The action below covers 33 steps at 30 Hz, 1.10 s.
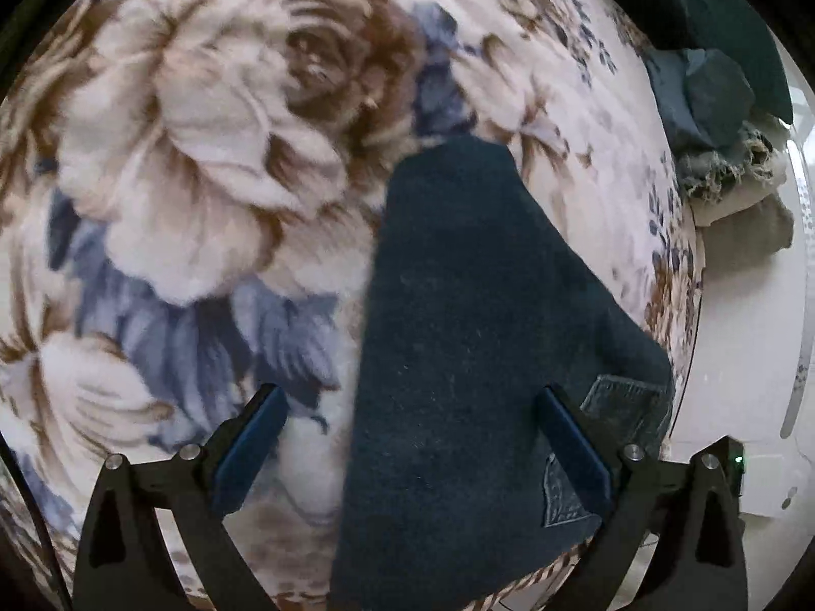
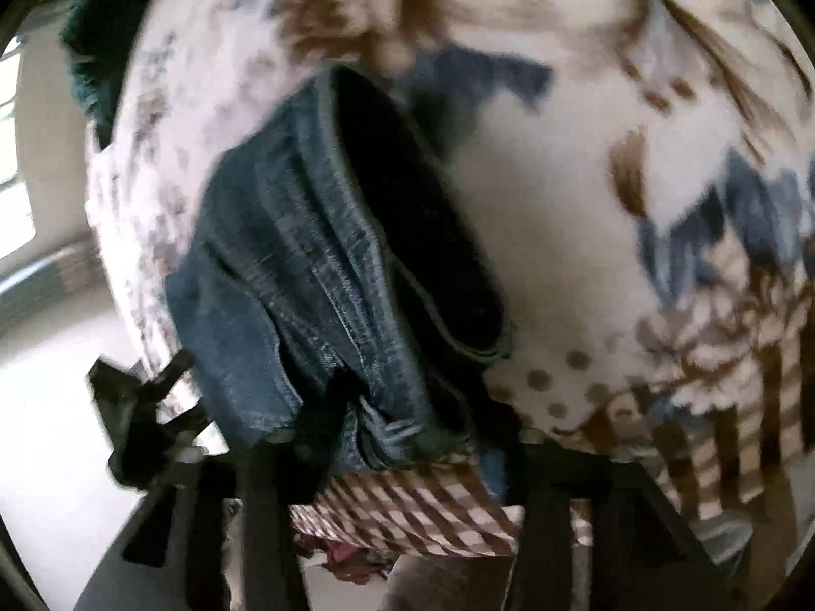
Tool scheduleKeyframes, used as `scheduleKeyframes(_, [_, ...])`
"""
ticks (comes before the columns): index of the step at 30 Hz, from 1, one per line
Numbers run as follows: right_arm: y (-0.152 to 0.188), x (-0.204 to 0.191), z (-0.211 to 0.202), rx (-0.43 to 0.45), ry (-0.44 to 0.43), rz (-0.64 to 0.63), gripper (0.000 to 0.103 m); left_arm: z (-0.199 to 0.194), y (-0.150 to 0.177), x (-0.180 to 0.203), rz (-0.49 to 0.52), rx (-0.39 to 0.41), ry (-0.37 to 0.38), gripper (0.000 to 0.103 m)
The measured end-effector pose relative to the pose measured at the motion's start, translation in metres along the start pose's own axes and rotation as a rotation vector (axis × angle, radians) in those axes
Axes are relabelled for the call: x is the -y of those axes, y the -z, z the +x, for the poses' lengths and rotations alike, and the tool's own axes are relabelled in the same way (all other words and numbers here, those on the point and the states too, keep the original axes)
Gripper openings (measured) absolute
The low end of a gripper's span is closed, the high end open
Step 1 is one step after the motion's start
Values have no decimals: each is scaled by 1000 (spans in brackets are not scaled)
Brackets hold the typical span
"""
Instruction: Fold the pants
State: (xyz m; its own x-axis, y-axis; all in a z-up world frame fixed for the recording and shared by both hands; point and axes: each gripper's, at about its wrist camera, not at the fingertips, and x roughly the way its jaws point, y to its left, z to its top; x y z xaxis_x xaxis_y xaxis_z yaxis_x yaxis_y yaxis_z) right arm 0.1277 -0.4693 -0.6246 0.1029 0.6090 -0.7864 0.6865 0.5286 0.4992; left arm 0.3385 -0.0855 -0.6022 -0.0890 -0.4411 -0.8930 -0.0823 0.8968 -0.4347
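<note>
A thick fleece blanket (image 1: 214, 163) covers the whole working surface, cream with big brown roses and blue-grey leaves, and a brown-and-cream checked border runs along its near edge (image 2: 407, 514). On it lie the pants (image 1: 458, 356), dark blue denim, in a long narrow strip that tapers away toward the middle of the blanket; a stitched pocket (image 1: 565, 499) shows near their wide end. The left gripper (image 1: 407, 438) hovers above that wide end with its two blue-padded fingers (image 1: 249, 448) spread wide, released and holding nothing, the denim lying between and below them. From the other side, the pants (image 2: 316, 275) appear bunched into faded folds with a dark opening beside them (this view is blurred). The right gripper (image 2: 402, 438) is clenched on the pants, a gathered wad of denim pinched at its tips right over the checked border. Past the blanket's far edge sits a heap of other clothes (image 1: 723, 153), blue, frayed grey-green and beige pieces piled together, with a dark green cloth (image 1: 723, 20) behind them. A pale, glossy floor (image 1: 738, 356) shows beyond the blanket's edge, and bright light comes from a window (image 2: 15, 153) at one side of the room.
</note>
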Motion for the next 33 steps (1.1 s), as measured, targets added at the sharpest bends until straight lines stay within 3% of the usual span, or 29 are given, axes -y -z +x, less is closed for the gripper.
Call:
scheduleKeyframes(1, [0, -3, -1, 7, -11, -21, 71, 3, 1, 0, -3, -8, 5, 100])
scheduleKeyframes(2, [0, -2, 2, 2, -7, -21, 71, 6, 3, -1, -3, -3, 9, 100])
scheduleKeyframes(3, [-1, -2, 7, -8, -3, -18, 66, 7, 6, 0, 7, 14, 18, 80])
scheduleKeyframes(4, [-2, -2, 8, 1, 14, -20, 41, 7, 8, 2, 24, 17, 50, 43])
scheduleKeyframes(7, [-7, -14, 6, 75, 113, -59, 33, 6, 13, -3, 43, 27, 48, 36])
scheduleKeyframes(9, [-12, -12, 9, 71, 120, -19, 33, 9, 12, -13, 3, 12, 80, 36])
scheduleKeyframes(11, [-17, -14, 12, 46, 99, -33, 40, 5, 10, -11, 9, 4, 91, 40])
scheduleKeyframes(13, [-14, -4, 13, 21, 29, 5, 65, -4, 12, -8, 0, 0, 112, 50])
scheduleKeyframes(14, [-12, 7, 10, 22, 4, 31, 73, -10, 13, -9, -7, 10, 123, 57])
scheduleKeyframes(15, [-8, 16, 9, 29, -50, 57, 84, -13, 15, -10, -11, 23, 142, 79])
scheduleKeyframes(16, [-6, 24, 12, 24, -85, 70, 86, -14, 18, -10, -14, 42, 174, 101])
scheduleKeyframes(18, [0, 32, 26, -7, -166, 98, 86, -10, 23, -12, -17, 56, 204, 103])
scheduleKeyframes(21, [4, 33, 56, -56, -207, 80, 90, 11, 27, -17, -67, 1, 262, 103])
scheduleKeyframes(25, [-6, 20, 75, -18, -268, 80, 96, 32, 26, -14, -74, -39, 280, 103])
scheduleKeyframes(28, [-4, -9, 63, 58, -347, 24, 96, 34, 24, -15, -75, -56, 285, 102])
scheduleKeyframes(30, [0, -28, 59, 88, -323, -67, 95, 34, 23, -18, -81, -59, 293, 102])
scheduleKeyframes(32, [-4, -27, 75, 67, -295, -42, 95, 36, 23, -20, -84, -66, 294, 102])
scheduleKeyframes(33, [-8, -20, 83, 60, -290, -2, 89, 37, 22, -21, -88, -66, 296, 102])
